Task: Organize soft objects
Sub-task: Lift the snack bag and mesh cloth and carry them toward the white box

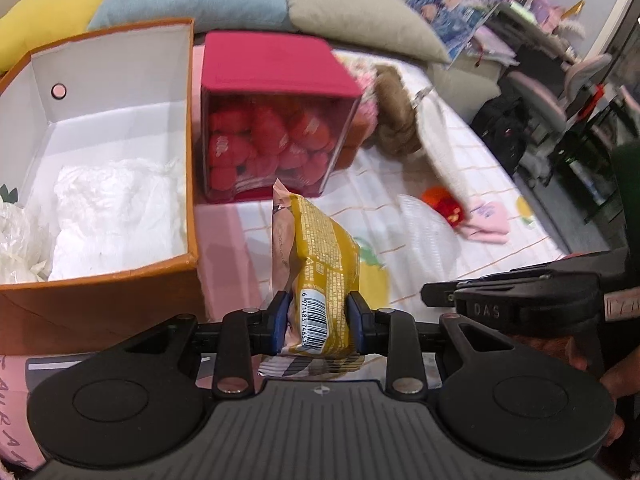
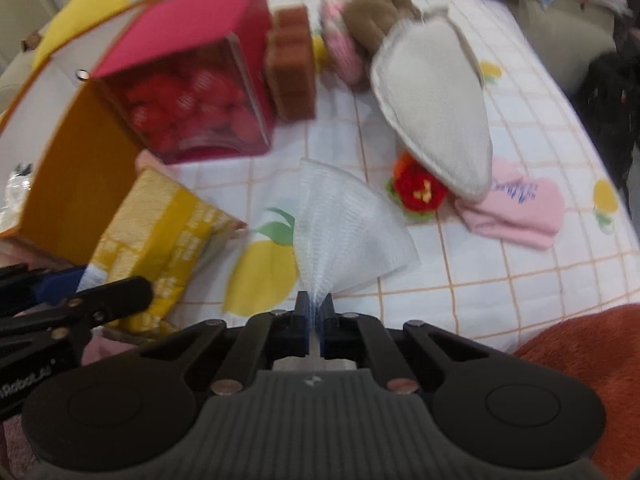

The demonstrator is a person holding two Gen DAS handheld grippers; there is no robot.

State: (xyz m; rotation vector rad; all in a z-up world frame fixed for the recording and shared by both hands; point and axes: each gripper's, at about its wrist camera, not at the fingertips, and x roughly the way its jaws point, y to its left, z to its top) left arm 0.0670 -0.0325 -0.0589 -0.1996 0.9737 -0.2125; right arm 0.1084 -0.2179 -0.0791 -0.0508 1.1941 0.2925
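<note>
Midway, I judge: left gripper point(image 1: 318, 320) fingers clamp a yellow packet point(image 1: 320, 256) beside the orange box point(image 1: 120, 276); right gripper point(image 2: 315, 320) pinches white mesh point(image 2: 344, 240); carrot plush point(image 2: 436, 112), sock point(image 2: 516, 208), flower point(image 2: 418, 192) remain on the bed point(image 2: 500, 280).

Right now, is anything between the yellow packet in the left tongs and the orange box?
Only the orange box's own near wall. The yellow packet, clamped in the left tongs, sits right of the box; the red-lidded container stands farther back, off that path.
</note>
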